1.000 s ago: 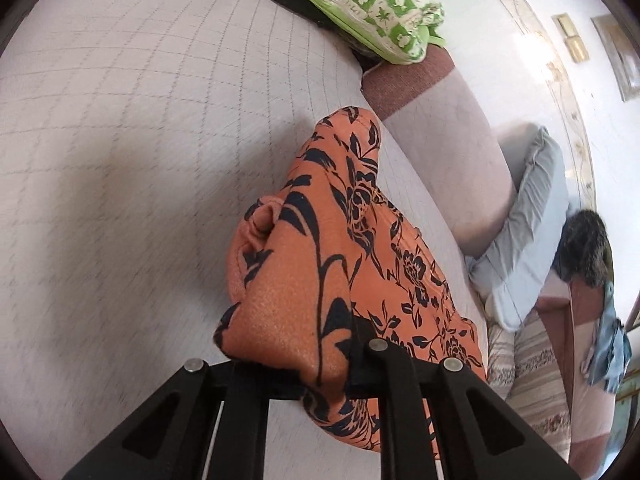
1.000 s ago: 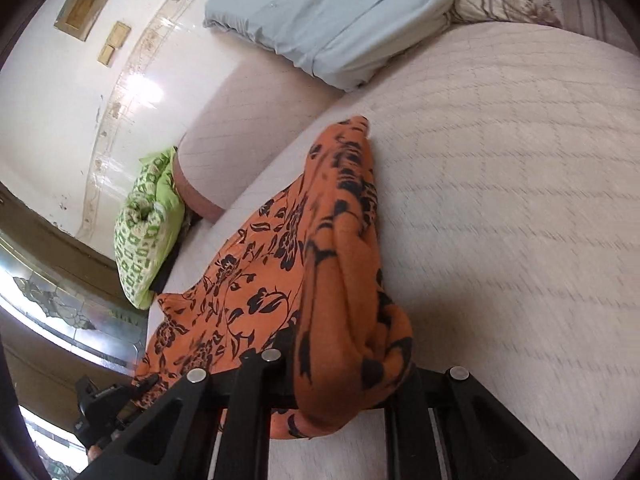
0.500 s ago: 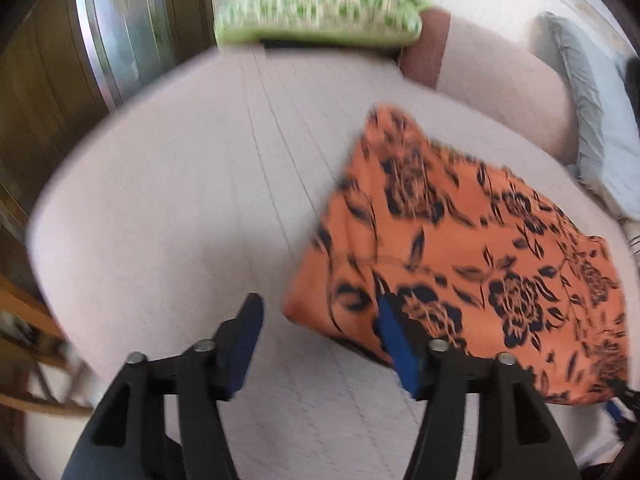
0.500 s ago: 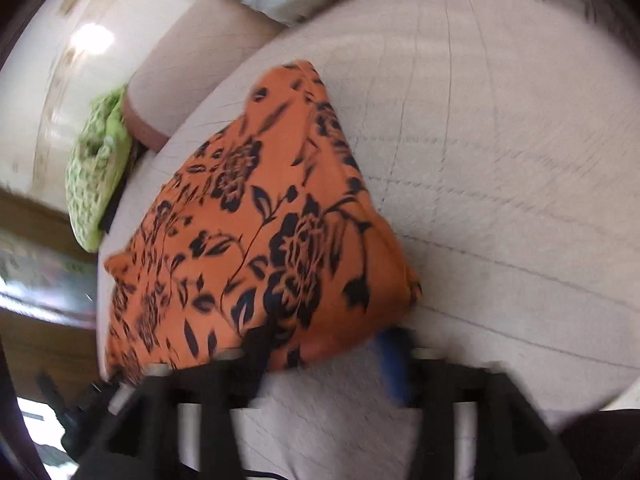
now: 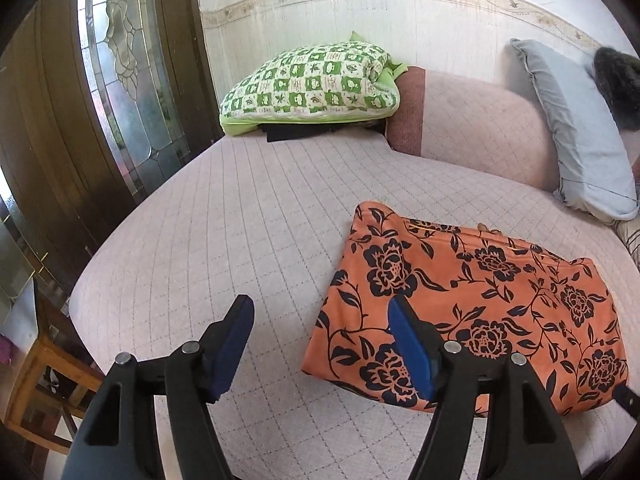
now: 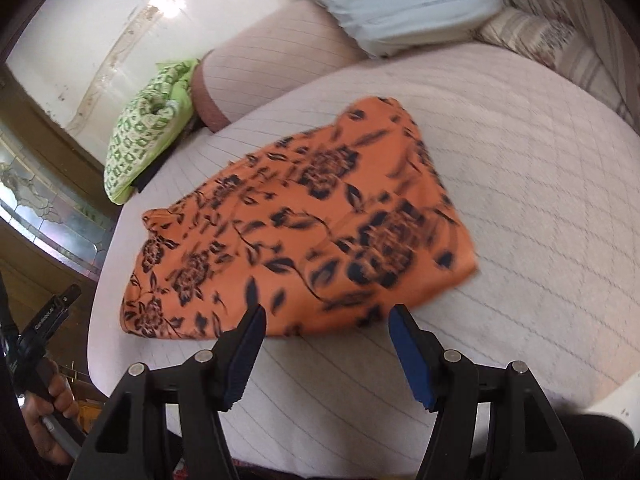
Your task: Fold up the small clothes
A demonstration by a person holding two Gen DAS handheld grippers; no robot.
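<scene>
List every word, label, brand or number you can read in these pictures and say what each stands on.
No text reads clearly.
White lettering runs along the black handle of the left gripper at the left edge of the right wrist view: too small and blurred to read.
The orange floral garment shows only a pattern.

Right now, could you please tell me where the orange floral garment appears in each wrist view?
Left wrist: orange floral garment lies lower right, flat on the quilted cushion.
Right wrist: it lies centre, just beyond the fingertips.
Shared landmark: green checked pillow, top centre in left view, upper left in right view.
</scene>
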